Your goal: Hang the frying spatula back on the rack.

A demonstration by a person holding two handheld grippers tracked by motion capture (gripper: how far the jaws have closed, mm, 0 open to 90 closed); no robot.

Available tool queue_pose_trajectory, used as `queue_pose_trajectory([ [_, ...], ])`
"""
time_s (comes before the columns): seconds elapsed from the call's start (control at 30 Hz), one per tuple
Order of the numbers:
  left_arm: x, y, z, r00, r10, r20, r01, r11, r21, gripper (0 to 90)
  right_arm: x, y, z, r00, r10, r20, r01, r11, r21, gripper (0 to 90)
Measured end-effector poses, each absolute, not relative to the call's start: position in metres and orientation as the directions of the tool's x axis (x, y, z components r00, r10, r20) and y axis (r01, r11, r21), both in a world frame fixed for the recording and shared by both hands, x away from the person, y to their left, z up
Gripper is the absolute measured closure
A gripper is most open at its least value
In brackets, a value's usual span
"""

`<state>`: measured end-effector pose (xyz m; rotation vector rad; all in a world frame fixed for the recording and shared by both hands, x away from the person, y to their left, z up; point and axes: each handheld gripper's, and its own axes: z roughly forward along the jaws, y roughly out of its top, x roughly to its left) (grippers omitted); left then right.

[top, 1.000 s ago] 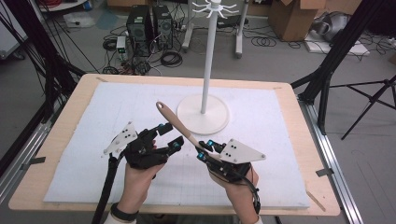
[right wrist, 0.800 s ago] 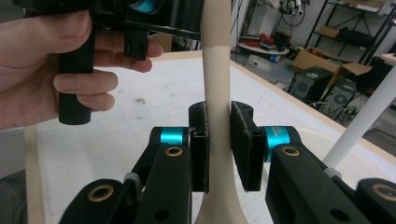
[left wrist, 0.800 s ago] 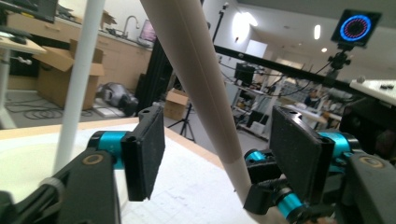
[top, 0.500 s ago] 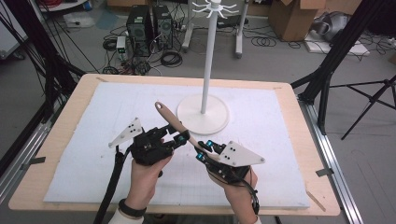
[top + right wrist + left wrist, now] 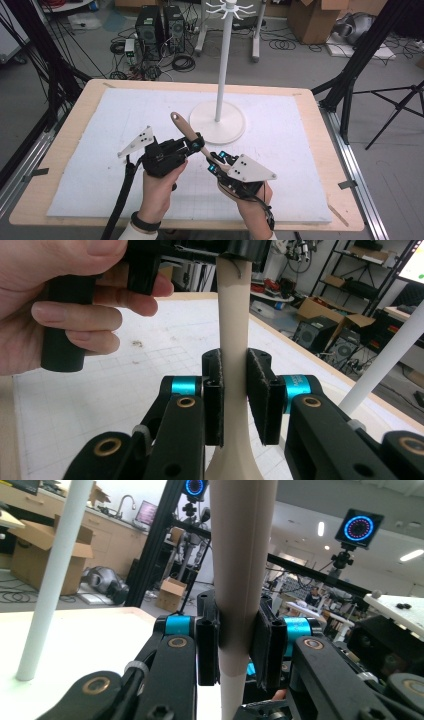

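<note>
A beige utensil with a long rounded handle (image 5: 186, 130) slants up and away over the white mat. My right gripper (image 5: 216, 162) is shut on its lower part, and the pads press both sides of the handle (image 5: 234, 315). My left gripper (image 5: 194, 145) sits just above it on the same handle (image 5: 242, 555). Its jaws have just been closing with the handle between them, and both pads now touch it. The utensil's head is hidden behind the grippers.
A white hook stand (image 5: 223, 65) rises from a round base (image 5: 235, 127) just beyond the grippers, and its pole (image 5: 52, 575) is close on the left in the left gripper view. The white mat (image 5: 100, 150) covers the wooden table (image 5: 65, 145).
My left gripper moved right to the handle and its jaws closed onto it. The right gripper and the utensil stayed put.
</note>
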<state>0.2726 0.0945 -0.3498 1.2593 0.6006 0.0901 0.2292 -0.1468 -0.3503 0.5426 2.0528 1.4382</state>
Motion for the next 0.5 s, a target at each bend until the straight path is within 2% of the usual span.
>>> queue_pose_trajectory([
  [0.17, 0.276, 0.096, -0.348, 0.869, 0.333, -0.366, 0.265, 0.310, 0.913, 75.7, 0.230, -0.149, -0.349, -0.772, 0.597, -0.217, -0.006, 0.335, 0.942, 75.5],
  [0.23, 0.277, 0.097, -0.344, 0.889, 0.300, -0.346, 0.265, 0.277, 0.923, 75.8, 0.230, -0.151, -0.348, -0.787, 0.579, -0.215, -0.017, 0.328, 0.945, 66.0],
  [0.33, 0.277, 0.097, -0.337, 0.919, 0.256, -0.299, 0.246, 0.220, 0.944, 75.8, 0.233, -0.158, -0.344, -0.834, 0.523, -0.177, -0.007, 0.312, 0.950, 59.7],
  [0.43, 0.276, 0.096, -0.330, 0.948, 0.215, -0.235, 0.207, 0.143, 0.968, 75.8, 0.237, -0.167, -0.338, -0.886, 0.451, -0.108, 0.027, 0.283, 0.959, 49.6],
  [0.5, 0.276, 0.095, -0.326, 0.965, 0.178, -0.194, 0.180, 0.096, 0.979, 75.9, 0.243, -0.174, -0.335, -0.933, 0.359, -0.028, 0.070, 0.256, 0.964, 46.2],
])
